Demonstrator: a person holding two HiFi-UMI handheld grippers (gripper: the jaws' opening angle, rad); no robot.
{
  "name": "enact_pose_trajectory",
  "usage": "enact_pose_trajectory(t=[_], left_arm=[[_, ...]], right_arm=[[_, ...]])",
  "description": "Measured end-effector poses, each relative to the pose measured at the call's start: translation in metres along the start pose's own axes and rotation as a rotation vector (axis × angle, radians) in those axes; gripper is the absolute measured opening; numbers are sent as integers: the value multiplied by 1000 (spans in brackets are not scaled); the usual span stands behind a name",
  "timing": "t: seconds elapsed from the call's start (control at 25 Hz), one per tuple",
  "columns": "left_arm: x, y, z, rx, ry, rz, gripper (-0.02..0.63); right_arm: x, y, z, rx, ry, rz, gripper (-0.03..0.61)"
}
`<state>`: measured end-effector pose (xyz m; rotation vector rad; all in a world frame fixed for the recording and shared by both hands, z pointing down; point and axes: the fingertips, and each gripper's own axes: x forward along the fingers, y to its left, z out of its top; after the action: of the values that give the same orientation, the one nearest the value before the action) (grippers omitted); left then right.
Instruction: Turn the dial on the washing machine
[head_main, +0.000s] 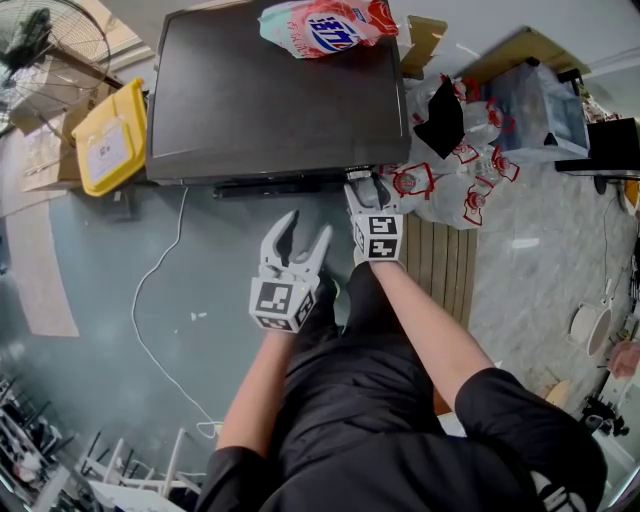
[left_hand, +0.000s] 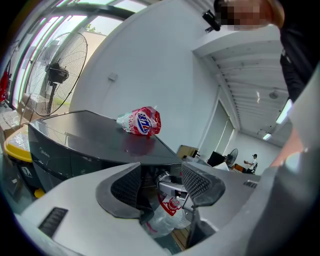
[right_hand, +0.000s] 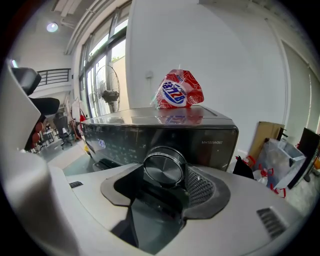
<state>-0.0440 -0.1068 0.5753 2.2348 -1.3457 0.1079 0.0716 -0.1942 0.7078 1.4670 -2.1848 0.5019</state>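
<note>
The dark washing machine (head_main: 260, 100) stands before me, with a red and white detergent bag (head_main: 325, 25) on its lid. My right gripper (head_main: 365, 182) is at the right end of the front panel. In the right gripper view its jaws (right_hand: 166, 181) hold the round silver dial (right_hand: 164, 167) between the pads, right pad (right_hand: 200, 186) against the rim. My left gripper (head_main: 306, 226) hangs open in front of the machine, apart from it, holding nothing. In the left gripper view its jaws (left_hand: 161, 185) stand wide, with the machine (left_hand: 75, 145) behind.
A yellow bin (head_main: 110, 135) stands left of the machine, and clear plastic bags with red print (head_main: 450, 170) are piled at its right. A white cable (head_main: 150, 300) trails over the floor. Wooden slats (head_main: 440, 260) lie at right. A standing fan (left_hand: 57, 75) is far left.
</note>
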Motion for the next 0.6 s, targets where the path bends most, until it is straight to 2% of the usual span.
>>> enact_pose_trajectory(t=[0.24, 0.48, 0.6], left_arm=[[-3, 0, 0, 4, -2, 2, 230], [-6, -2, 8, -17, -21, 4, 230], [-11, -7, 18, -33, -40, 8, 230]], right_arm=[[-5, 0, 0, 26, 14, 9, 240], [-27, -8, 7, 59, -5, -6, 164], [-48, -11, 23, 79, -48, 5, 95]])
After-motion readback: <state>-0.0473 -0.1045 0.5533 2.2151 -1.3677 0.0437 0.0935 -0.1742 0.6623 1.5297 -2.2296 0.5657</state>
